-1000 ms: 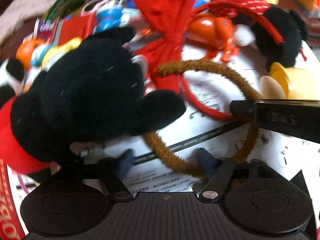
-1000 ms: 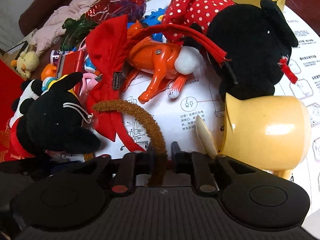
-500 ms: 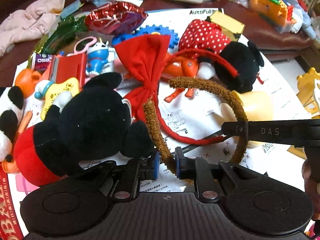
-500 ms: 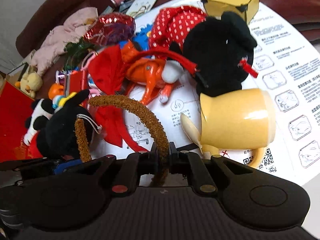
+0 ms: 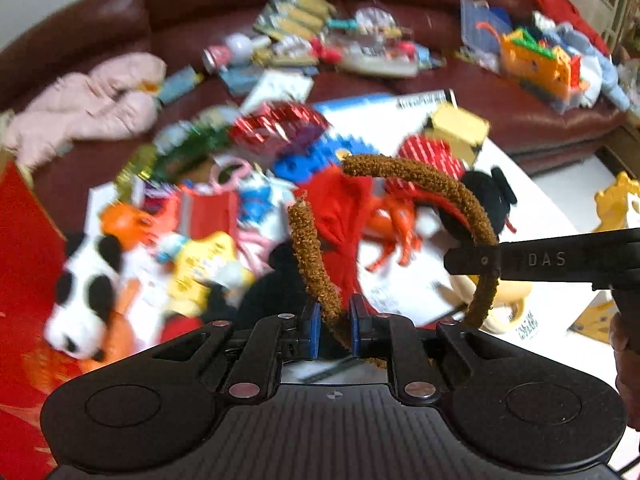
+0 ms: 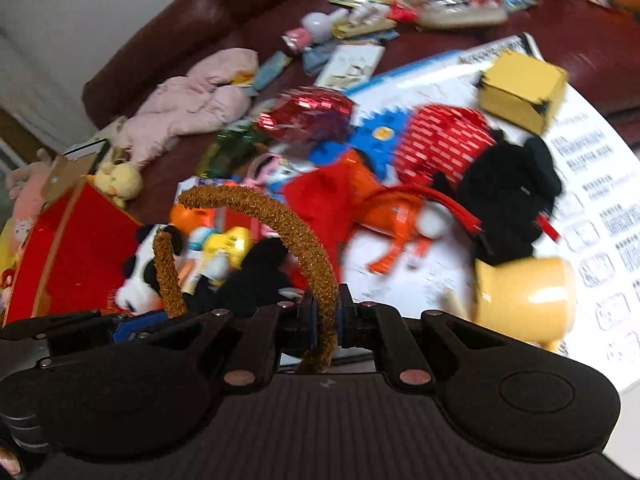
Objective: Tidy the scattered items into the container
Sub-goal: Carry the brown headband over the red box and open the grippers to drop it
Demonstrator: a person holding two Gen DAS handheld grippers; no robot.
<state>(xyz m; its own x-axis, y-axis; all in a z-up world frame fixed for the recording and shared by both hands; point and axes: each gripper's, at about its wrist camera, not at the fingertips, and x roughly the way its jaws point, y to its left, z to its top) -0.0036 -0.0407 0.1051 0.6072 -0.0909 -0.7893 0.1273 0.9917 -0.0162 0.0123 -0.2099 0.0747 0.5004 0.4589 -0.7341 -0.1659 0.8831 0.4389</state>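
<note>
Object held: a brown, fuzzy, U-shaped headband (image 5: 420, 178), lifted above the heap of toys, touching none of them.
Left tongs (image 5: 335, 322): pressed together on one leg of the headband, close to its base, with the free tip rising above the pinch.
Right tongs (image 6: 325, 314): pinching the other leg low down; in the left view they show as a black bar crossing that leg.
Direction: the arch stands roughly upright, its curved top away from the cameras and its two ends coming down towards the tongs; the long axis runs from the ends up to the crown.
Likely handling: light, and probably springy rather than rigid, so the legs may flex inward under pressure. The nubbly cover should give good grip and little risk of slipping. It does not look fragile.
Where to hold: low on a leg, as now, seems sound; one hold would probably carry it.
Container: a red box with tan edges (image 6: 76, 248) at the left edge of the clutter, beside a black and white plush panda (image 5: 86, 292).
Below: printed white paper sheet (image 6: 592, 184) on a dark red leather sofa (image 5: 240, 4).
Sharpness: both views are motion-blurred.
</note>
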